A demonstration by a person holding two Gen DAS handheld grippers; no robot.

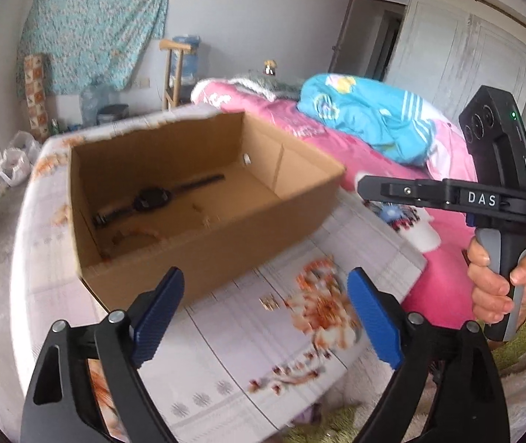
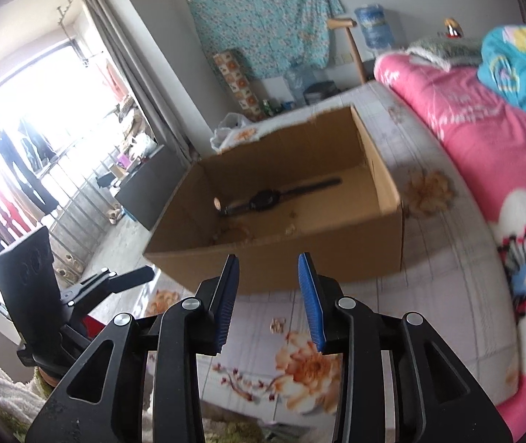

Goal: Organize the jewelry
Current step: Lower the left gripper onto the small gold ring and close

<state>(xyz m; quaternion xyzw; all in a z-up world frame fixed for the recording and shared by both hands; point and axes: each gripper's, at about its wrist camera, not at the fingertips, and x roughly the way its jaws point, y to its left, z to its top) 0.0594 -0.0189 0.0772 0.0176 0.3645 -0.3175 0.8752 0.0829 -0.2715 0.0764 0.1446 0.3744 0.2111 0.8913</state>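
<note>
On the flowered sheet (image 1: 226, 332) a small gold piece of jewellery (image 1: 268, 302), perhaps a pair of earrings though too small to be sure, lies just in front of the near wall of the open cardboard box (image 1: 207, 258), and this looks like the next thing to put away. The left gripper (image 1: 266, 317) hangs above it with its blue pads spread wide and nothing between them; the right gripper (image 2: 268, 302) stands over the same spot with its jaws only partly apart and also empty, the gold piece (image 2: 277, 326) showing just below its tips. Inside the box a black wristwatch (image 1: 152, 199) already lies on the floor, with some small pale bits near it that cannot be made out. To do the pick well, I would let one gripper take it and keep the other clear, since both crowd the same patch of sheet. The piece is tiny and flat on soft cloth, so the pads should come down on either side of it, press lightly into the sheet, and close slowly so it does not skid or snag the fabric. Then lift over the near wall and let go low inside the box, well apart from the watch.
</note>
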